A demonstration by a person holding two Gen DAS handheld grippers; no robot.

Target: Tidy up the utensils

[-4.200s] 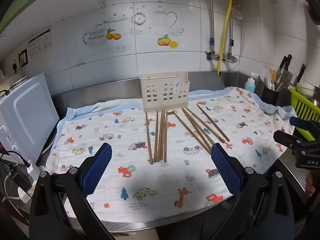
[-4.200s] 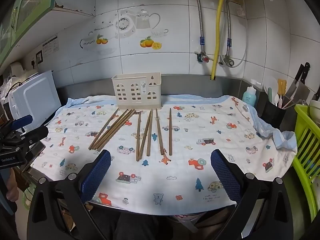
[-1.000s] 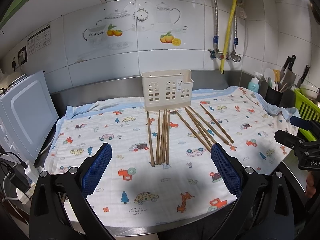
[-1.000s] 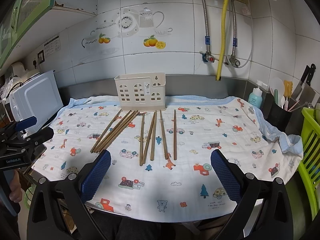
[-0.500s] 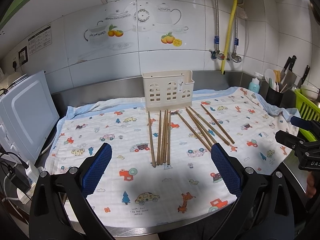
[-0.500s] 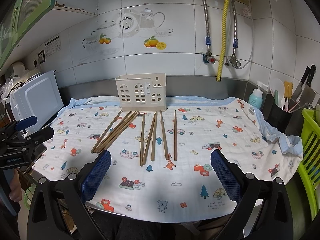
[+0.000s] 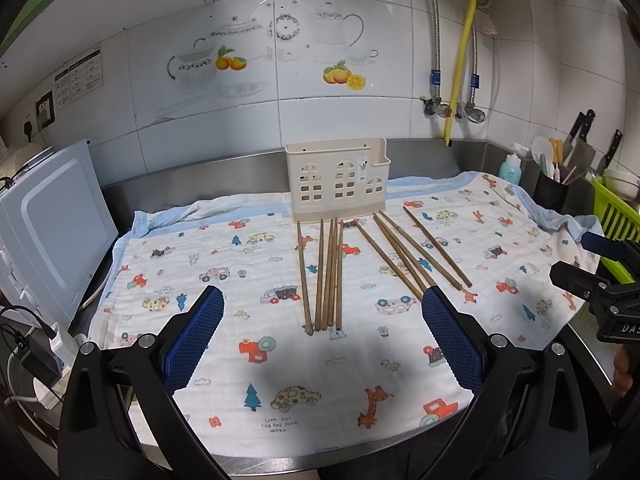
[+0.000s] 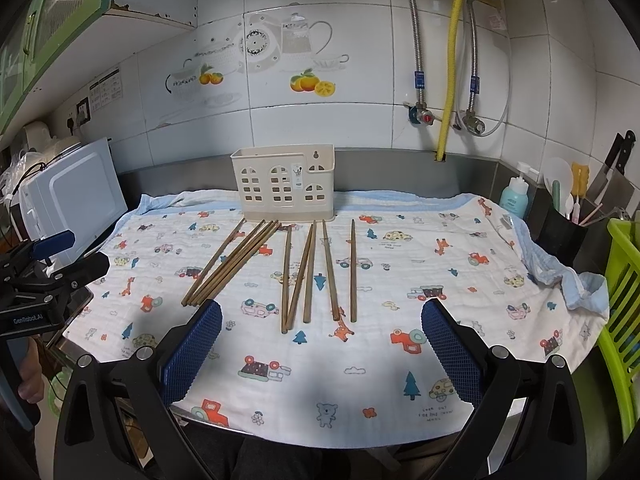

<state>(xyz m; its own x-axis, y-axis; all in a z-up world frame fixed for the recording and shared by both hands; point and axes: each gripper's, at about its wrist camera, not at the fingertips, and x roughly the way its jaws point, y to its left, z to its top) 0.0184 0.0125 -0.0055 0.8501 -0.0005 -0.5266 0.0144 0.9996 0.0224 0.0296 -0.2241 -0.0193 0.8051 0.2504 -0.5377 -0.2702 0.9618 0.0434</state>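
Note:
Several brown wooden chopsticks lie in two bunches on a printed cloth: a straight bunch and an angled bunch. In the right wrist view the same two bunches lie on the left and in the middle. A cream slotted utensil holder stands upright behind them. My left gripper is open and empty, hovering over the cloth's near part. My right gripper is open and empty too.
A white microwave stands at the left. A black utensil pot, a blue bottle and a green dish rack stand at the right. Knives hang on the right wall. The steel counter edge runs along the front.
Both grippers have drifted slightly; the view has shifted a little so the holder and chopsticks sit marginally further right. Nothing on the cloth has moved.

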